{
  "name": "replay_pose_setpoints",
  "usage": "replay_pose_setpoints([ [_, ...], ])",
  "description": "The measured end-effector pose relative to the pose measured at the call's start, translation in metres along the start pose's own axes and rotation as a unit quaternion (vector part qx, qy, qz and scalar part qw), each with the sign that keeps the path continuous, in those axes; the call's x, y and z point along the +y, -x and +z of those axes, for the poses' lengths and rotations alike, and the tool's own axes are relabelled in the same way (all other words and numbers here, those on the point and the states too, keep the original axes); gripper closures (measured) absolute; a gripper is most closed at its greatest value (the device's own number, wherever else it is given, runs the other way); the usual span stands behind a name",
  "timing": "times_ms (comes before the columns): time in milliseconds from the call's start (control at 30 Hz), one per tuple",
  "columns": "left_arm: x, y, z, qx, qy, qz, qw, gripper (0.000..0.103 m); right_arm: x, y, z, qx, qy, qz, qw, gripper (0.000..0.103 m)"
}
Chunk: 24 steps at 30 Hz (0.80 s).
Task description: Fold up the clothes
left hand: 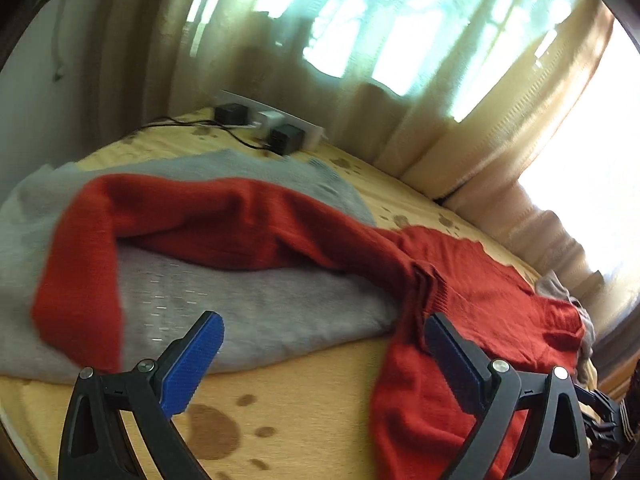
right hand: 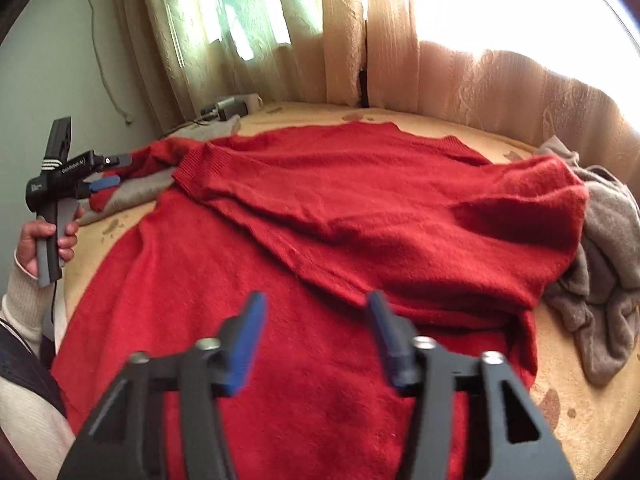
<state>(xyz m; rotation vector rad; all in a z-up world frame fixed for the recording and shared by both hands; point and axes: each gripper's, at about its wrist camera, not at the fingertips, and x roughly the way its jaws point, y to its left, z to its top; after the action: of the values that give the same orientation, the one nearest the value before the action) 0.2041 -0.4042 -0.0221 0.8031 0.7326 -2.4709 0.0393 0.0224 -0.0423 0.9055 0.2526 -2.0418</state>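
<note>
The step in hand looks like folding the second sleeve of the red sweater [right hand: 320,216] across its body. On the left, the left gripper [left hand: 320,344] has its jaws wide apart and nothing between the pads; the outstretched left sleeve [left hand: 200,216] lies just ahead of it, draped over a grey sweater [left hand: 256,304]. To do this well, I would take that sleeve near its cuff, pinching only the red knit so the grey one underneath does not come along, lift it just clear, and carry it over the chest to lie flat alongside the other sleeve, without dragging the body out of shape.

Moving right, the red sweater is spread on the yellow patterned bedcover [right hand: 560,412], neck toward the curtains [right hand: 460,60]. Its right sleeve [right hand: 256,184] is already laid slantwise across the chest, ribbed cuff at the left. The knit is soft and fuzzy, with a few shallow wrinkles.

The right gripper [right hand: 316,332] hangs over the lower body of the sweater, jaws apart, gripping nothing. It could press the hem while the sleeve comes over.

At the far right a crumpled grey garment [right hand: 600,280] touches the sweater's edge.
</note>
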Motion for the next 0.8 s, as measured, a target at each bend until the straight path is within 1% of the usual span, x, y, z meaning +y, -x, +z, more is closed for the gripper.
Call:
replay_pose_setpoints([
  [33,0.016,0.009,0.0,-0.018,0.017,0.023,0.9994,0.001,0.011,0.003,0.006,-0.013,0.014,0.005,1.0,0.003],
  [67,0.033,0.018,0.0,-0.035,0.033,0.045,0.9978,0.001,0.021,0.006,0.012,-0.025,0.027,0.011,0.999,0.0],
  [167,0.077,0.039,-0.008,-0.063,0.064,0.086,0.9923,0.001,0.058,0.006,0.036,-0.044,0.072,0.045,0.995,0.0],
  [233,0.098,0.046,-0.017,-0.059,0.073,0.096,0.991,0.001,0.083,0.001,0.054,-0.055,0.108,0.069,0.99,0.0],
  [367,0.125,0.054,-0.03,-0.043,0.088,0.087,0.9914,0.001,0.144,-0.022,0.087,-0.068,0.182,0.114,0.974,0.0],
  [433,0.134,0.06,-0.033,-0.05,0.097,0.077,0.9911,0.001,0.174,-0.035,0.098,-0.071,0.21,0.139,0.965,0.0],
  [500,0.142,0.062,-0.031,-0.06,0.1,0.06,0.9914,0.001,0.202,-0.049,0.104,-0.067,0.224,0.152,0.96,0.0],
  [567,0.145,0.062,-0.025,-0.065,0.091,0.039,0.993,0.001,0.227,-0.059,0.103,-0.056,0.232,0.176,0.955,0.0],
  [600,0.145,0.06,-0.021,-0.067,0.08,0.028,0.9942,0.004,0.238,-0.063,0.101,-0.05,0.238,0.185,0.952,0.0],
  [633,0.144,0.059,-0.017,-0.068,0.068,0.018,0.9952,0.022,0.247,-0.066,0.097,-0.046,0.246,0.187,0.95,0.0],
  [667,0.143,0.056,-0.013,-0.065,0.055,0.012,0.9963,0.036,0.254,-0.068,0.091,-0.043,0.254,0.185,0.948,0.0],
  [700,0.142,0.05,-0.009,-0.057,0.046,0.009,0.9973,0.057,0.259,-0.069,0.085,-0.041,0.262,0.183,0.947,0.0],
  [733,0.143,0.043,-0.005,-0.045,0.039,0.007,0.9982,0.068,0.261,-0.069,0.08,-0.039,0.265,0.182,0.946,0.0],
  [800,0.148,0.026,0.0,-0.016,0.037,0.008,0.9992,0.069,0.261,-0.07,0.072,-0.031,0.26,0.182,0.948,0.0],
])
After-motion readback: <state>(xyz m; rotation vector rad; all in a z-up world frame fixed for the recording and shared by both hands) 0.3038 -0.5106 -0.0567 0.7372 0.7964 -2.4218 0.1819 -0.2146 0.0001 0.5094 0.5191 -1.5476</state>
